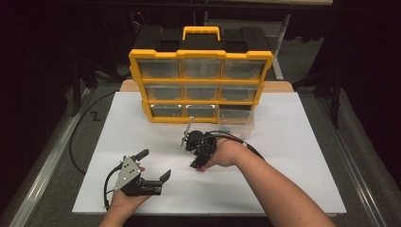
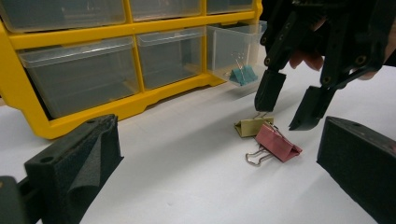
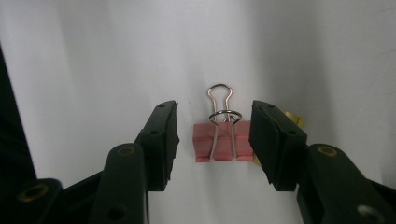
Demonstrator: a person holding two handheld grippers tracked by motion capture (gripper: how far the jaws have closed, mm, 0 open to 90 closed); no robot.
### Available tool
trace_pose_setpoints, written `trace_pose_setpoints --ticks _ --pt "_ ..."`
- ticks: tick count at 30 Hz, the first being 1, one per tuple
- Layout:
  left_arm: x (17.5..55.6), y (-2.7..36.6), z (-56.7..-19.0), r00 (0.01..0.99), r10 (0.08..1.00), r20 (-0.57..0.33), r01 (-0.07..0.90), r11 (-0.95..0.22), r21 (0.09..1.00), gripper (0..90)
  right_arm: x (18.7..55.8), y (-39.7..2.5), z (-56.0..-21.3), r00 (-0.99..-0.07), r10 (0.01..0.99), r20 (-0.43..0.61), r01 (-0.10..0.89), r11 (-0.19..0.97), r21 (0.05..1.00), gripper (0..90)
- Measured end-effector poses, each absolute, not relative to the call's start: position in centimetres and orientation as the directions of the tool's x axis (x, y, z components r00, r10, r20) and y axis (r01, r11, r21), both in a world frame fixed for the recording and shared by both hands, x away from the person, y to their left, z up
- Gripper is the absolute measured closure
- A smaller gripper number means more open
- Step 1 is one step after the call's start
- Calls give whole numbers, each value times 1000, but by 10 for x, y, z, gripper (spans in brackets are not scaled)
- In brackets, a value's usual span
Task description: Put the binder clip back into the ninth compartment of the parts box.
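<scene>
We see a white table (image 1: 283,189) with a yellow drawer organizer (image 1: 201,85) standing upright at its far side, its clear drawers facing us. The bottom right drawer (image 1: 235,118) is pulled out, and a teal binder clip (image 2: 243,75) lies inside it. In front of the organizer, our right gripper (image 3: 214,140) points down at the tabletop with its two black jaws spread apart, one on each side of a pink binder clip (image 3: 222,143) without touching it. The pink clip lies on the table with its wire handles folded out. Just beside it, touching or nearly so, lies a yellow binder clip (image 2: 252,125), partly hidden behind the right jaw in the right gripper view. Our left gripper (image 1: 153,165) rests low over the table nearer to us, well apart from the clips, its jaws wide open and holding nothing.
</scene>
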State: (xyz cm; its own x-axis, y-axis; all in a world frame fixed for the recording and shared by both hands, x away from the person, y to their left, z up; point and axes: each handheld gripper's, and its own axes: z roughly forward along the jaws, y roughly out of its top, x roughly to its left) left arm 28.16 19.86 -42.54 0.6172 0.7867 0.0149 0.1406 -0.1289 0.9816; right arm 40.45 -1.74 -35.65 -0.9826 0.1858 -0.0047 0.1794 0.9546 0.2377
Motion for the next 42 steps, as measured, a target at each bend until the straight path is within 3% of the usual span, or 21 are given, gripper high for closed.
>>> trace_pose_setpoints --ticks 27,42 --pt "281 199 -425 618 786 14 141 -128 982 2 410 -12 -373 -987 160 -16 154 969 194 731" --pt "281 199 -425 621 784 16 140 -131 981 2 408 -15 -368 -987 158 9 157 966 205 747"
